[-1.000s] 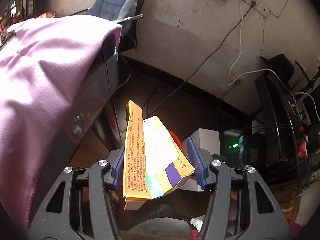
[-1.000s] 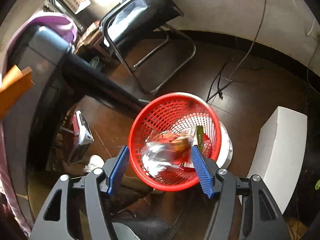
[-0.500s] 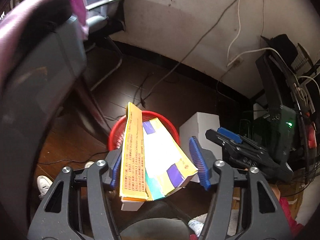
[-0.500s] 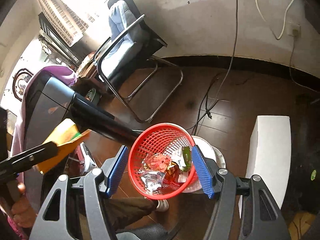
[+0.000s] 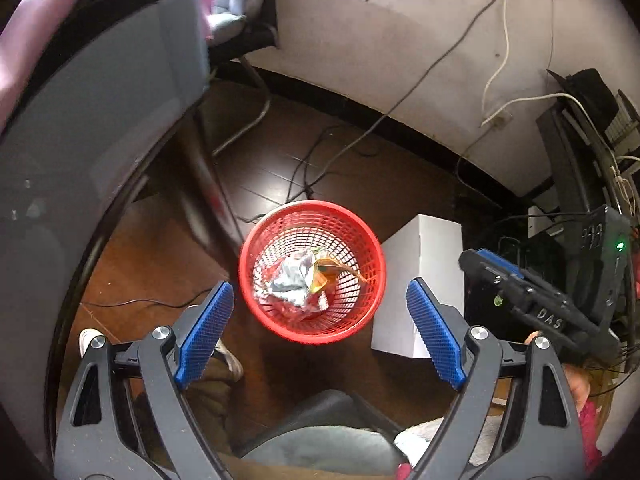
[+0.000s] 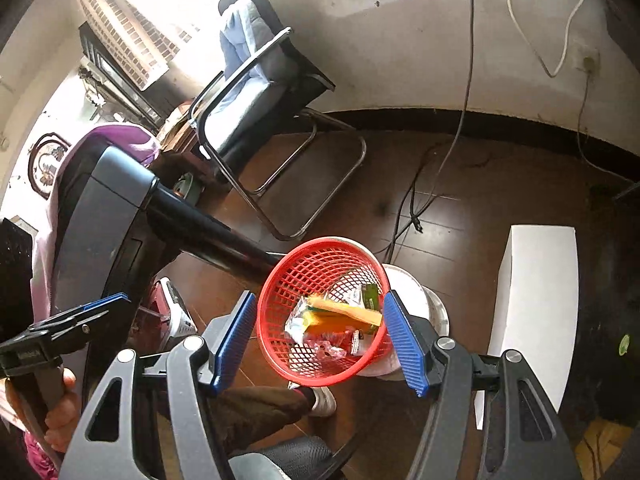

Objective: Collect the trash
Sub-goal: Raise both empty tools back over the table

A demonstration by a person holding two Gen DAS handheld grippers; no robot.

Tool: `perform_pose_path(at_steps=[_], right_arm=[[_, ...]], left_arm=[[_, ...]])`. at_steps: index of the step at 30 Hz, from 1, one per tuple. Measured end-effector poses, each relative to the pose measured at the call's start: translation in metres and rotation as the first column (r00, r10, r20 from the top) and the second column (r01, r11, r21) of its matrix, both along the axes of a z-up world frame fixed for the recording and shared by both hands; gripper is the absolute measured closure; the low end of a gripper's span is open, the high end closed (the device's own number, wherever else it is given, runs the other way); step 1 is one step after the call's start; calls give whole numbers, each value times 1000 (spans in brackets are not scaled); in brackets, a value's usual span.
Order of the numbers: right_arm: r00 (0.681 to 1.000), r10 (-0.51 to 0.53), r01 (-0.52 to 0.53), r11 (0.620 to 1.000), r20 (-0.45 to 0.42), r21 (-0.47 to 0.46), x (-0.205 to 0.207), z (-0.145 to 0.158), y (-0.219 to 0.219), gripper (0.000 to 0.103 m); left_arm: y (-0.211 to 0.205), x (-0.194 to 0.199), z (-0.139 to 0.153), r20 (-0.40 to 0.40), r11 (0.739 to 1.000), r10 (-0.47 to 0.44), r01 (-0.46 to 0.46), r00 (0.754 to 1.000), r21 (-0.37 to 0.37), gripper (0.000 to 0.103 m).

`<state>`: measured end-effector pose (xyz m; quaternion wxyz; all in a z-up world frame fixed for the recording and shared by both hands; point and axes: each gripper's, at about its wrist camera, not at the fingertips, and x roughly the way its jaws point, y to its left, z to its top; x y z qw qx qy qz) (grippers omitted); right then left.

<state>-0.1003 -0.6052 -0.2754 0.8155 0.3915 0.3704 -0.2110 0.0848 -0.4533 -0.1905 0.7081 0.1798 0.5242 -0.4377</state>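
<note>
Hovering over the red bin (image 5: 312,272) so trash lands inside, left gripper (image 5: 320,332) jaws opening on nothing, right gripper (image 6: 320,344) apart, empty, box (image 6: 344,316) in bin.

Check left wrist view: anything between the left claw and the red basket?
Nothing: the left claw is empty, its jaws opening, with only bare air down to the red basket on the floor.

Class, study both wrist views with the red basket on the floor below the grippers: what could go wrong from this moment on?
1. The orange carton lies slanted atop the foil wrapper in the red basket; further trash may pile above the rim and spill.
2. The left gripper, jaws opening and empty, hangs near the right gripper; they might collide.
3. Loose cables on the floor could snag a foot.
</note>
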Motion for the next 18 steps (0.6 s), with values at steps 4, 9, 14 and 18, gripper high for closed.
perform_pose_path(at_steps=[4, 9, 14, 18], right_arm=[[1000, 10, -9, 1000, 11, -19, -2, 12, 4, 38], [999, 21, -20, 999, 30, -50, -5, 30, 11, 38], [997, 44, -39, 995, 57, -88, -7, 53, 24, 37], [995, 67, -58, 991, 78, -120, -8, 73, 34, 36]], left_arm=[[16, 0, 11, 26, 999, 31, -30, 999, -25, 17], [30, -1, 30, 74, 997, 61, -57, 995, -56, 15], [48, -2, 56, 110, 992, 87, -76, 990, -101, 14], [62, -1, 76, 134, 986, 110, -91, 985, -140, 12]])
